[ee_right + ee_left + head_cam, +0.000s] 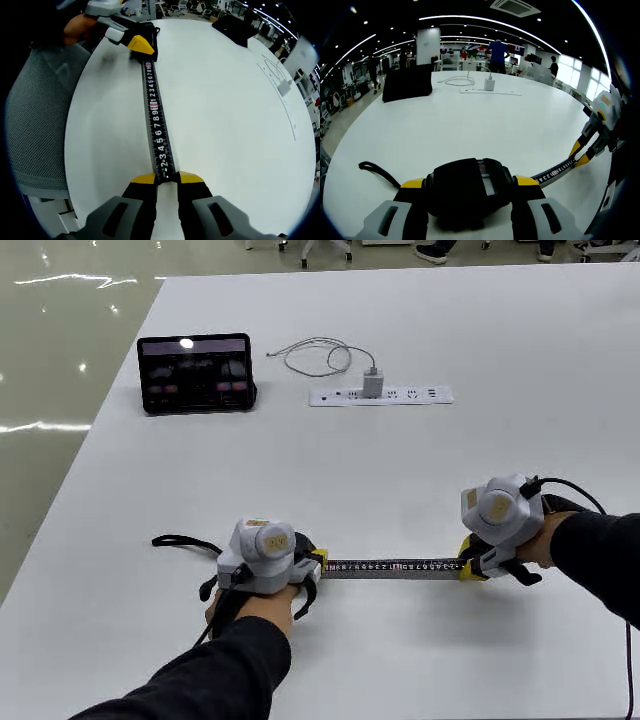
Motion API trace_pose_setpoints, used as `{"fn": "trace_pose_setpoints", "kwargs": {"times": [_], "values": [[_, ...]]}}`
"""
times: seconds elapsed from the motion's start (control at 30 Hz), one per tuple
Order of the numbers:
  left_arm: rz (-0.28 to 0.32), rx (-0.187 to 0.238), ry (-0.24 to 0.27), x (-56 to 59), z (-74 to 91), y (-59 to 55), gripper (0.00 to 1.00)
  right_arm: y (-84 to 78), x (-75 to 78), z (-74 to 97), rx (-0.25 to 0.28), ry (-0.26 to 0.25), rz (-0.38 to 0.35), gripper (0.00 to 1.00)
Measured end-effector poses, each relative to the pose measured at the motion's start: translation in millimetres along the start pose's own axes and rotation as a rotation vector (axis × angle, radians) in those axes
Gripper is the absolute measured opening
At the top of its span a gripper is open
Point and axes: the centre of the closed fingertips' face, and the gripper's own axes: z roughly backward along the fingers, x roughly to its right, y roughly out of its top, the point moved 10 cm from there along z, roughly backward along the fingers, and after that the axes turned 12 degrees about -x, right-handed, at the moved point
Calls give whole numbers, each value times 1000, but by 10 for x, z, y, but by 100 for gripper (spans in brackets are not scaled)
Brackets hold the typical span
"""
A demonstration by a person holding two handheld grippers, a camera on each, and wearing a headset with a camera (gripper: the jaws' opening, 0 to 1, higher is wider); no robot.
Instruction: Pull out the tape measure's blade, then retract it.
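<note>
Black tablet stands propped on the white table, just left of the white power strip. Well on the person's side of that strip and to its left, a black loop strap trails from the black tape measure case, which the left gripper clamps between its yellow-tipped jaws, one on each side. The black numbered blade runs straight rightward out of the case, passing on the person's side of the strip, and the right gripper, near-right of the strip, has its jaws pinched closed on the blade's low-number end.
</note>
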Motion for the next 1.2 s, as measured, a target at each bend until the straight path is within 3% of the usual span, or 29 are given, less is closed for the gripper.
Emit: {"fn": "trace_pose_setpoints", "kwargs": {"times": [0.53,1.2], "values": [[2,-8,-6,0,3,4,63,106,-38,-25,10,-4,-11,11],[-2,-18,-17,-7,-8,21,63,361,-110,-79,54,1,-12,11]]}}
